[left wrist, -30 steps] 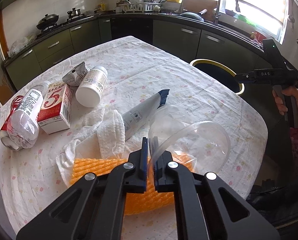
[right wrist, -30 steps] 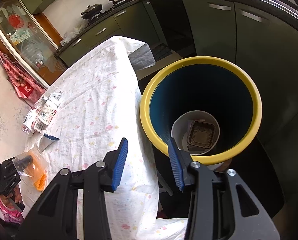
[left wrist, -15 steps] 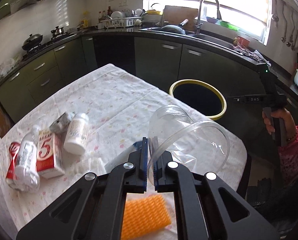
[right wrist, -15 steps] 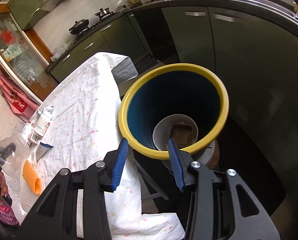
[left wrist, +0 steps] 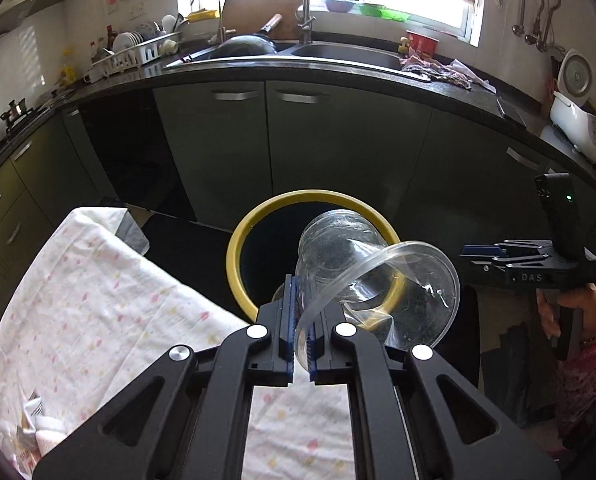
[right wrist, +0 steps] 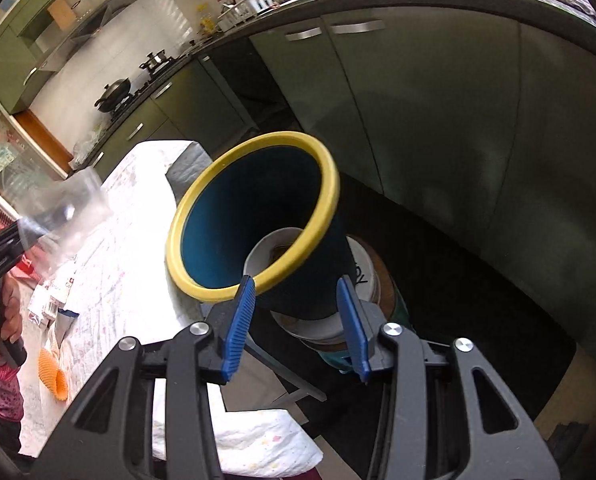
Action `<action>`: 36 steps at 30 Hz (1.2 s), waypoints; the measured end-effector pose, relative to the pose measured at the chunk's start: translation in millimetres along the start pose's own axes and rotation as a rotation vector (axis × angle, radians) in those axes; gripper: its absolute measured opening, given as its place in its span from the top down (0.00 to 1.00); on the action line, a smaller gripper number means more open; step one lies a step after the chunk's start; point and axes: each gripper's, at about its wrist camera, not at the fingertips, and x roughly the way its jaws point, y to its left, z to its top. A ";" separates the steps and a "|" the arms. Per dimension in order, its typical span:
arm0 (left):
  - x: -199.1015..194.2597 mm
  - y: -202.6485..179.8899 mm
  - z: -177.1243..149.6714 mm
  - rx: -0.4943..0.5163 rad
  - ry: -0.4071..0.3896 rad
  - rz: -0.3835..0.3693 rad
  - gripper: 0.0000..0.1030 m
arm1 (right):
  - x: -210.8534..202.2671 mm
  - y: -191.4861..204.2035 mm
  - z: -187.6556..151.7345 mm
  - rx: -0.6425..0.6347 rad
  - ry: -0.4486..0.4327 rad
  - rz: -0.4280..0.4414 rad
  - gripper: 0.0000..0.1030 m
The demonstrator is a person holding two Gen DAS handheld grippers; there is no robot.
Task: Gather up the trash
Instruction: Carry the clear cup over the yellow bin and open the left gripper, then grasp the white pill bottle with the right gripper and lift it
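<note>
Over the yellow-rimmed bin [left wrist: 242,248], your left gripper [left wrist: 301,328] clamps the clear plastic cup [left wrist: 361,276] by its rim; your right gripper [right wrist: 298,320] stands parted, empty.

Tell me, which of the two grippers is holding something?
The left gripper: its jaws pinch the rim of the clear plastic container. The right gripper stands open, nothing between its fingers.

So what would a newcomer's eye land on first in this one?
Probably the clear plastic cup pinched by its rim in the left gripper, hanging in front of the yellow-rimmed bin beside the table. Next, the right gripper, empty, jaws apart near that bin.
</note>
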 end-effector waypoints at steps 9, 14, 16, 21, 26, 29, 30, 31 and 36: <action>70.6 8.7 39.9 -0.060 0.067 -0.004 0.77 | 1.8 -13.2 -1.5 0.036 0.000 -0.001 0.55; 53.4 17.0 36.7 -0.099 0.020 -0.004 0.27 | 2.0 -11.6 -1.8 0.032 -0.001 0.004 0.54; 35.5 21.3 32.3 -0.104 -0.021 0.004 0.11 | 3.6 -10.2 -1.7 0.028 0.004 0.005 0.54; -20.2 34.1 13.7 -0.141 -0.113 -0.006 0.10 | 7.8 1.4 -0.3 0.005 0.016 0.016 0.54; -84.6 56.0 -25.1 -0.230 -0.232 0.012 0.05 | 8.5 18.1 1.1 -0.028 0.023 0.016 0.52; -122.0 70.1 -58.3 -0.274 -0.289 0.093 0.05 | 12.4 29.6 4.6 -0.055 0.034 0.013 0.51; -133.9 75.3 -70.5 -0.289 -0.304 0.130 0.05 | 13.7 34.7 5.3 -0.067 0.040 0.012 0.51; -146.5 80.9 -84.0 -0.306 -0.320 0.173 0.05 | 15.3 41.3 6.3 -0.082 0.047 0.012 0.51; -200.2 117.4 -156.6 -0.411 -0.367 0.386 0.05 | 28.7 86.1 9.2 -0.187 0.088 0.024 0.50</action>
